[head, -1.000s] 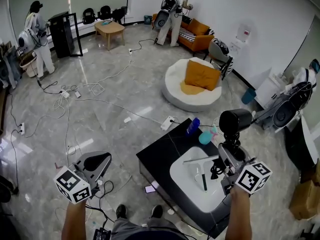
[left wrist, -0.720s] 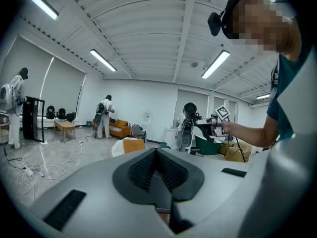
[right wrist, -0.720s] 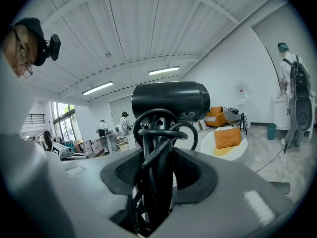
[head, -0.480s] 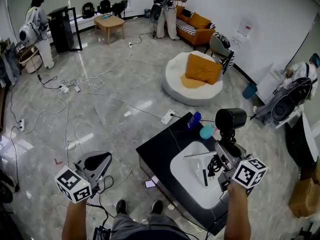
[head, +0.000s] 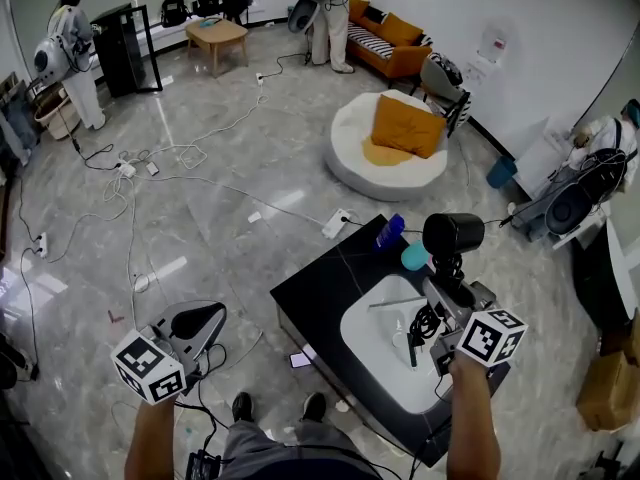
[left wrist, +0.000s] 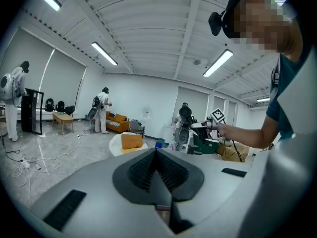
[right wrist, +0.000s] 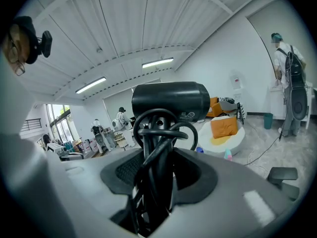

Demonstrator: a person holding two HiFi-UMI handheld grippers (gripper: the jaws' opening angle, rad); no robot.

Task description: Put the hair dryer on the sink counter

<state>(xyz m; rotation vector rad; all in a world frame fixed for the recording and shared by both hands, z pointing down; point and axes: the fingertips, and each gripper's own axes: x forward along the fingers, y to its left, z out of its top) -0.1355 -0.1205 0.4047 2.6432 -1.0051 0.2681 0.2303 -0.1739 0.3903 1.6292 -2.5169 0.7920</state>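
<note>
My right gripper is shut on the handle of a black hair dryer, held upright with its barrel on top and its cord looped round the handle. In the right gripper view the hair dryer fills the middle, with the cord running down between the jaws. It hangs above the black sink counter and its white basin. My left gripper is shut and holds nothing, low at the left over the floor. In the left gripper view its pads meet.
A blue bottle and a teal container stand at the counter's far edge. A faucet and a dark item are at the basin. Cables lie across the floor. A white round seat stands beyond. Other people stand around the room.
My right gripper and the hair dryer have drifted slightly left and away, over the basin's far side. The left gripper has barely moved.
</note>
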